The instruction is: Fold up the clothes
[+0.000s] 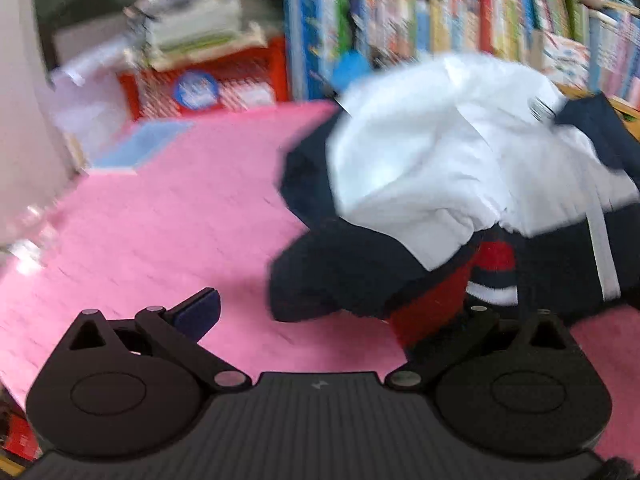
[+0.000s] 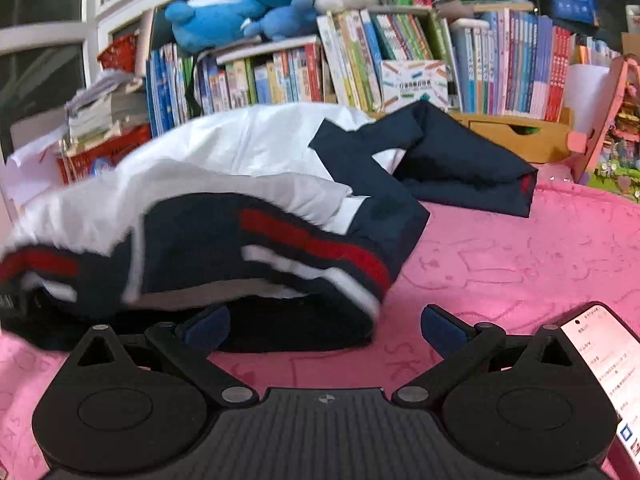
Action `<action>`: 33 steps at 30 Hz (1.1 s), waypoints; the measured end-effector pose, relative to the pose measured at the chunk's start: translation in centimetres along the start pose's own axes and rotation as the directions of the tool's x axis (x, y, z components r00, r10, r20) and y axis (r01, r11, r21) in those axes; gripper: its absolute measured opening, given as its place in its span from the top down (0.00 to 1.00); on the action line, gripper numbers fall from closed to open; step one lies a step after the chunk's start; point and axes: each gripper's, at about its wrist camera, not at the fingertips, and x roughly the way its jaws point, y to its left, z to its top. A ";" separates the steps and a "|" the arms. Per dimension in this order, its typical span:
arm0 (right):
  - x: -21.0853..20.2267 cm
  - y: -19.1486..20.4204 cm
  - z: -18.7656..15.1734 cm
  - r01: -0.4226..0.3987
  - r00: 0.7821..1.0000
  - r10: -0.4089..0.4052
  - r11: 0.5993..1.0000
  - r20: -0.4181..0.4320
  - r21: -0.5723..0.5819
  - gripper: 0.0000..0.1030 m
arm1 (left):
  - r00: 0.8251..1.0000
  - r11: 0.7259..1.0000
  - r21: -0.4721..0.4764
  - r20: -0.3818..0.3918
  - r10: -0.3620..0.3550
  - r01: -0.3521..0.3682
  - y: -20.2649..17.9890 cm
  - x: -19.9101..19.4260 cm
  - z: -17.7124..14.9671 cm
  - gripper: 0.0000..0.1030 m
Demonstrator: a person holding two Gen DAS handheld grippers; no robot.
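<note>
Navy-white jacket (image 2: 248, 216) bunched on pink cover (image 2: 520, 264), folding barely begun. Left tongs (image 1: 320, 312) and right tongs (image 2: 324, 324) both spread, empty.

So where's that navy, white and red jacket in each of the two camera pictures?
Left wrist view: the jacket fills the right half, heaped on the pink blanket.
Right wrist view: the jacket spreads across the left and centre.
Shared landmark: the bookshelf behind it.
</note>
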 end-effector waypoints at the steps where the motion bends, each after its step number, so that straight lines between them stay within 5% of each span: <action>1: 0.2 0.3 0.2 0.016 1.000 -0.016 0.999 -0.006 -0.041 0.00 | 0.999 1.000 -0.004 0.020 0.029 -0.029 0.4 -0.1 0.4 0.00; 6: 1.4 3.3 0.3 0.068 0.997 -0.075 0.956 -0.011 -0.285 0.00 | 0.990 0.991 -0.049 0.064 0.128 -0.125 2.2 -0.1 1.7 0.00; 11: 2.4 5.7 1.0 0.110 0.994 -0.099 0.912 0.046 -0.395 0.02 | 0.990 0.990 -0.038 0.049 0.135 -0.134 2.6 0.2 0.9 0.00; 13: 1.4 4.9 2.0 0.230 0.969 -0.186 0.918 0.161 -0.324 0.04 | 0.990 0.990 -0.019 0.036 0.139 -0.138 2.6 0.5 0.3 0.00; 16: -2.0 0.3 4.0 0.343 0.908 -0.319 0.938 0.270 -0.045 0.00 | 0.992 0.992 -0.027 0.009 0.123 -0.122 3.1 0.8 -0.5 0.00; 18: -3.3 -3.0 4.8 0.303 0.922 -0.311 0.950 0.231 0.073 0.00 | 0.993 0.993 -0.033 -0.010 0.116 -0.117 2.9 1.1 -0.8 0.00; 20: -4.0 -4.7 4.7 0.240 0.948 -0.254 0.966 0.190 0.092 0.00 | 0.992 0.992 -0.016 -0.015 0.121 -0.122 2.3 1.2 -1.2 0.00; 23: -3.8 -2.3 3.1 0.096 0.987 -0.085 0.993 0.140 -0.074 0.00 | 0.989 0.989 0.018 -0.017 0.146 -0.146 1.3 1.0 -1.3 0.00; 27: -3.3 3.3 0.6 -0.143 0.985 0.165 0.948 0.053 -0.285 0.00 | 0.989 0.989 0.027 0.006 0.147 -0.147 1.3 -0.5 -0.4 0.00; 31: -1.5 8.5 -0.3 -0.188 0.976 0.217 0.894 0.027 -0.407 0.00 | 0.991 0.992 0.013 0.052 0.126 -0.126 2.3 -2.7 0.8 0.00; 33: -0.7 10.1 -0.4 -0.145 0.982 0.183 0.882 0.043 -0.448 0.00 | 0.992 0.994 0.005 0.059 0.108 -0.108 2.6 -3.2 0.8 0.00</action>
